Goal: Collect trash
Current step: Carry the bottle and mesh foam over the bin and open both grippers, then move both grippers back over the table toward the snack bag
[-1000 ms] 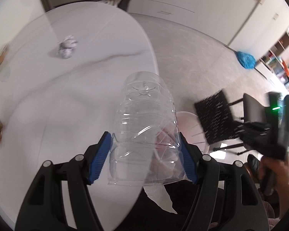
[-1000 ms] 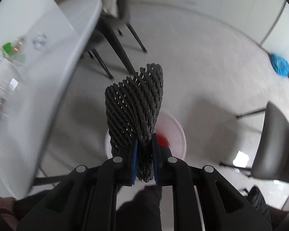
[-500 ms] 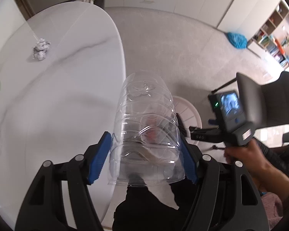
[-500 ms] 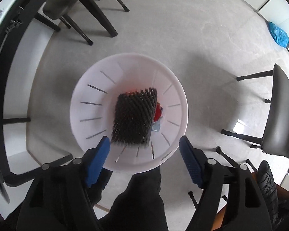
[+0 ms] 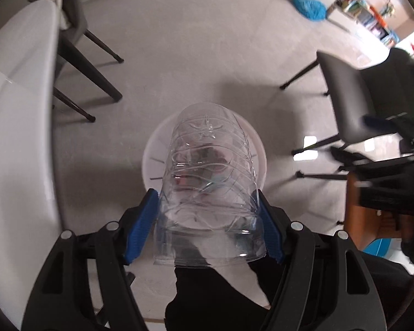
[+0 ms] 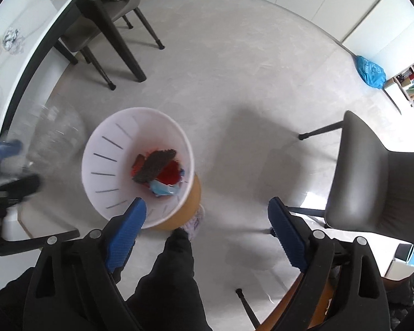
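Moved: black mesh sleeve, clamped in right gripper a sec ago, now lies in the bin; clear plastic bottle went from above the table to above the bin.
R tongs: jaws have just been opening, now wide apart w/ nothing between them, blue pads bare.
R pose: pointing down at floor, white bin up-left of its pads (bin not centred under it).
L tongs: left gripper clenched on the bottle, blue pads pressing both sides of the lower body.
L pose: pointing down, bottle base aimed at the bin mouth below.
Bottle: between pads, sticks out fwd, clear and crumpled.
Bin contents: mesh on top of red and light-blue scraps; in left view only seen smeared thru the bottle.
Table: white edge at left, crumpled foil ball on it.
Hard to see: in right view the left gripper + bottle are a motion-blurred smear at left edge; in left view the right gripper is a dark blur at right edge, jaws not readable there.
Cut off: person's dark trouser legs at bottom, chair partly out of frame.
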A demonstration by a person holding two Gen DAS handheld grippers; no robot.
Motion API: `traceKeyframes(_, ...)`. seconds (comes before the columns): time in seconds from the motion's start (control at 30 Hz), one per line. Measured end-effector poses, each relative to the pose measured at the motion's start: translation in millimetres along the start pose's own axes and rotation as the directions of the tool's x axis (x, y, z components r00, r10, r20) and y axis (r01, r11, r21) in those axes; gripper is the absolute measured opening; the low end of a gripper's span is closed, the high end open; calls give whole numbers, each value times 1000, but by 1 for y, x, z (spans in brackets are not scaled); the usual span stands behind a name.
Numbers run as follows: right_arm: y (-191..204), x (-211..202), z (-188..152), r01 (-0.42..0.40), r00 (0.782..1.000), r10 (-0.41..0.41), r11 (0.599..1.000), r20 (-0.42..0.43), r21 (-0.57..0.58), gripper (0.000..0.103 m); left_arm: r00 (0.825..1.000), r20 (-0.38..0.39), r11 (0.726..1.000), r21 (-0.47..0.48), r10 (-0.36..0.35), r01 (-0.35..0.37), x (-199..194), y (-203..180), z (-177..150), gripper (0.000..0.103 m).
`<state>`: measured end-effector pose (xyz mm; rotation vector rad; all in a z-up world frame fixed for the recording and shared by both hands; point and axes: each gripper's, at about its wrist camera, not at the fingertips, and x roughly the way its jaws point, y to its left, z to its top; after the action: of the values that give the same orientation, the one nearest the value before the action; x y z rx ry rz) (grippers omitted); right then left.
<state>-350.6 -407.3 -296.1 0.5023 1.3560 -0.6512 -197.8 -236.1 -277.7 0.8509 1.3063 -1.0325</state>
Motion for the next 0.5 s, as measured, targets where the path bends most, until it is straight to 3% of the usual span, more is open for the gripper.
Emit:
traceKeyframes(0.13,-10,4,2,-12,1000,12,1000,-11,9,91,997,-81,1000,-7,-6,5,37,-10,3,80)
traceKeyframes(0.23,-15,4,4,-19,1000,19,1000,-14,0,91,994,-108,1000,-21,3,-5,46,-13,2,84)
traceKeyframes(0.5,-8,2,10,-32,999,32,998,-6,-52,91,999,-44,993,-115,-2,-3,15,-11,3,89)
